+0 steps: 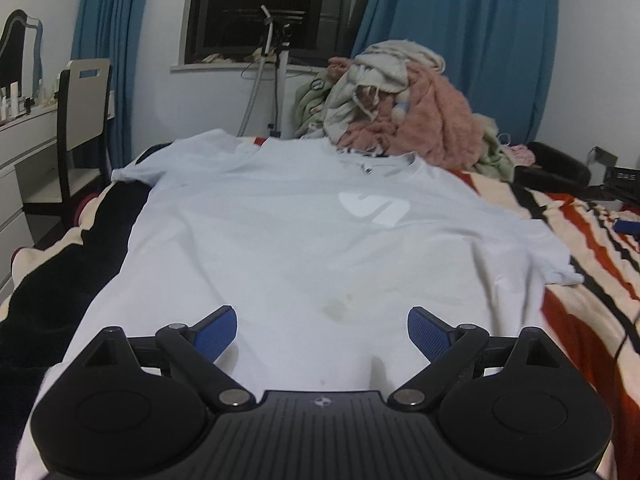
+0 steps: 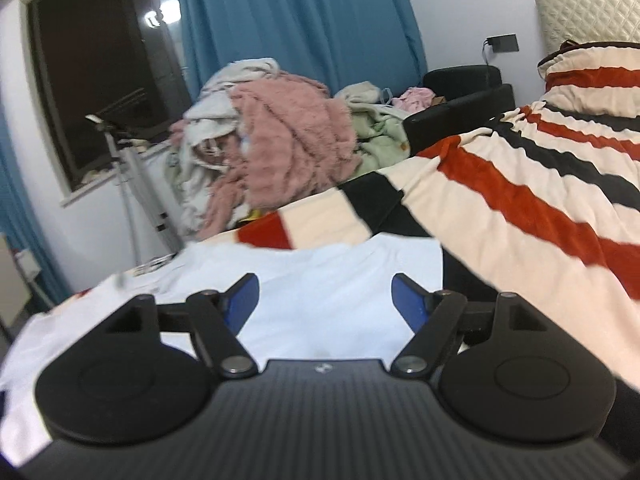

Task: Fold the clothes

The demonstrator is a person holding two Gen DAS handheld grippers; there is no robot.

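A white T-shirt (image 1: 304, 240) lies spread flat, front up, on a bed covered by a striped blanket (image 1: 592, 248) in cream, red and black. Its collar points toward the far end, and both short sleeves stick out to the sides. A pale logo sits on the chest, and a faint yellowish stain marks the cloth near the hem.

The left gripper (image 1: 322, 334) hovers over the near hem of the shirt with its jaws wide apart; nothing is between the blue pads (image 1: 216, 334). The right gripper (image 2: 325, 304) is also wide open and empty, above the right part of the shirt (image 2: 320, 280), close to the edge where the blanket shows. This view is blurred.

Beyond the collar, at the far side of the bed, a heap of clothes (image 1: 404, 108) is piled up, with a fluffy pink piece, cream and pale green ones. Blue curtains (image 1: 464, 40) hang on both sides of a dark window (image 1: 256, 4). To the far left a chair (image 1: 82, 120) stands by a white desk (image 1: 28, 140) with small bottles on it.
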